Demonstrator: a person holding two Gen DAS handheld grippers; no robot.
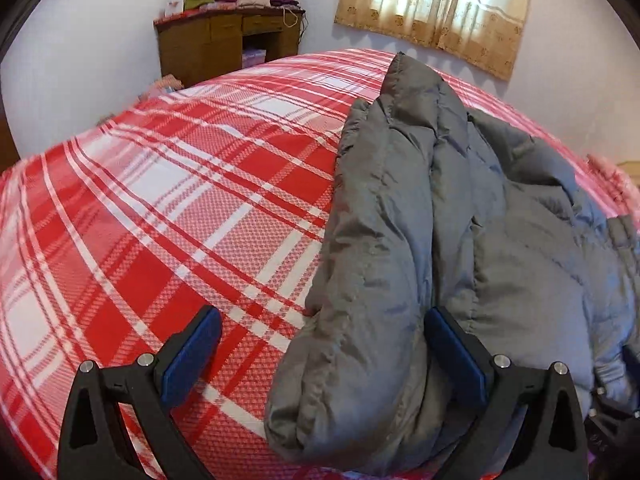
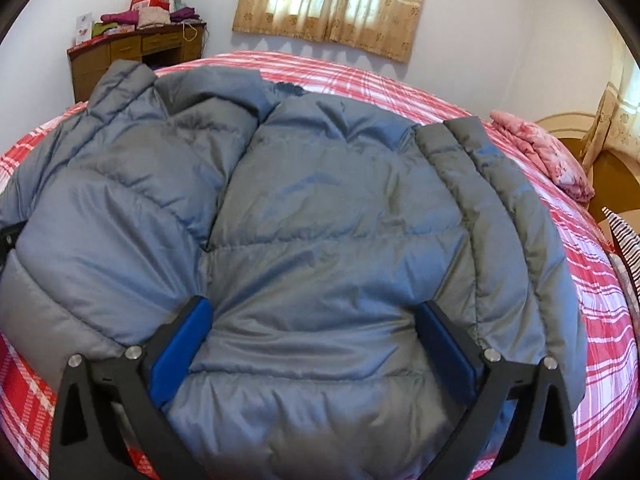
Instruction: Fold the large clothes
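Observation:
A grey puffer jacket [image 2: 320, 208] lies spread on a bed with a red and white plaid cover [image 1: 160, 200]. In the left wrist view the jacket [image 1: 440, 220] fills the right half, with a folded sleeve or side edge running toward me. My left gripper [image 1: 320, 344] is open, its jaws wide apart around that padded edge, not closed on it. My right gripper [image 2: 316, 340] is open over the jacket's near hem, with the blue pads [image 2: 180, 348] resting against the fabric on either side.
A wooden desk [image 1: 224, 44] piled with folded clothes stands at the far wall, left of a curtained window [image 1: 436, 4]. A pink folded quilt [image 2: 544, 152] lies at the bed's right edge, by a wooden headboard [image 2: 592, 168]. Striped cloth [image 2: 624, 236] shows at far right.

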